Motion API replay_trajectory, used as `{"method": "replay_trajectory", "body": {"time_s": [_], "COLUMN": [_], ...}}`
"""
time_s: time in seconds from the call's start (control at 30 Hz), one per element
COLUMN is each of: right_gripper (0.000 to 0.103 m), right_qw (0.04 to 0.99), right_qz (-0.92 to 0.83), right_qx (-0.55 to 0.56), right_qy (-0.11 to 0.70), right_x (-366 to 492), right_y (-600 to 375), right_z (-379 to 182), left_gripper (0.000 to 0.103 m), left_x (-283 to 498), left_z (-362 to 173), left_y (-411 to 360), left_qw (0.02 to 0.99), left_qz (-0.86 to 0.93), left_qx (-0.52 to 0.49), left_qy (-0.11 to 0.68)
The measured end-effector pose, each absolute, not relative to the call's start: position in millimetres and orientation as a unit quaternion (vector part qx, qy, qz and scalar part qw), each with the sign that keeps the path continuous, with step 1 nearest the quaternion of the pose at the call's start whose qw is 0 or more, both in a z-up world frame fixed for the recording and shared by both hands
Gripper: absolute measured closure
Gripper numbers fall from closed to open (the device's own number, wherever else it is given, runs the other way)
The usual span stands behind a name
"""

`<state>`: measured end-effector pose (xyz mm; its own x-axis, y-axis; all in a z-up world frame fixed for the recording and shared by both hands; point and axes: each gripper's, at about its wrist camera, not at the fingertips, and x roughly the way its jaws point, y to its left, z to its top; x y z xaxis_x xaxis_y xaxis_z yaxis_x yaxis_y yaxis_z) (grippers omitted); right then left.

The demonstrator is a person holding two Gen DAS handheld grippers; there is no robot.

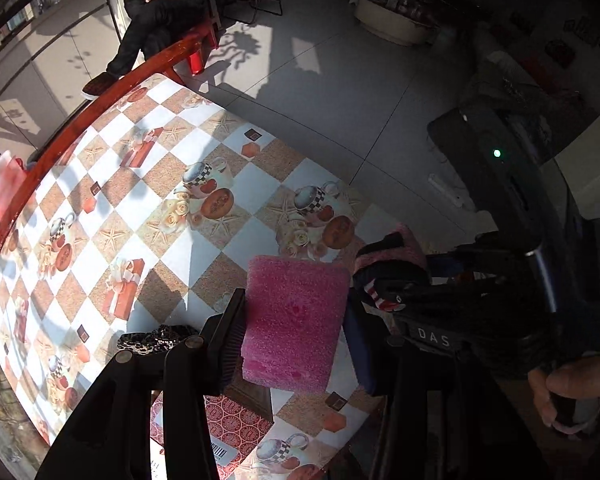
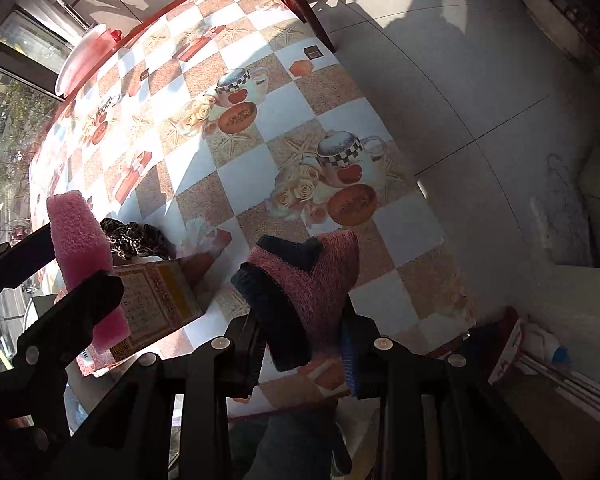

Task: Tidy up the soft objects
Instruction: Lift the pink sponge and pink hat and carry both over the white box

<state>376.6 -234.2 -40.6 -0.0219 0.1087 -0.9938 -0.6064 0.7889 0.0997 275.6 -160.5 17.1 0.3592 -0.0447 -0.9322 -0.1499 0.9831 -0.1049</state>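
Left gripper (image 1: 294, 344) clamping pink sponge (image 1: 296, 320), right gripper (image 2: 304, 344) clamping pink-black sock (image 2: 312, 280), box (image 2: 156, 304) below, contents unclear

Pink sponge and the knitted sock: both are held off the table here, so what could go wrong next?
1. The left tool grips the pink sponge at its side edges only; soft foam may squeeze out and drop.
2. The knitted sock hangs from the right tool near the table edge; a slip could land it on the floor.
3. The tools are close together, so they may bump or snag each other's load.
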Motion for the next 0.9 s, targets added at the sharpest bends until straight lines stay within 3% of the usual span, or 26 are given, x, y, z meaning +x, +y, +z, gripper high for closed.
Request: {"method": "replay_trajectory", "body": {"time_s": [0.4,0.9], "right_gripper": [0.07,0.07], "right_qw": [0.66,0.588], "right_qz": [0.253,0.354], "right_qx": [-0.203,-0.28], "right_qy": [0.678,0.671], "right_x": [335.4,234.7], "right_y": [-262.5,-221.4], "right_z": [-52.8,-62.1], "left_gripper": [0.053,0.053], "left_x": [204.2,96.1], "left_z": [11.6,-4.6], "left_y": [-201.9,-170.6], "left_qw": [0.81,0.796], "left_qz": [-0.035,0.045], "left_qx": [-0.049,-0.092], "left_qy": [0.584,0.597]}}
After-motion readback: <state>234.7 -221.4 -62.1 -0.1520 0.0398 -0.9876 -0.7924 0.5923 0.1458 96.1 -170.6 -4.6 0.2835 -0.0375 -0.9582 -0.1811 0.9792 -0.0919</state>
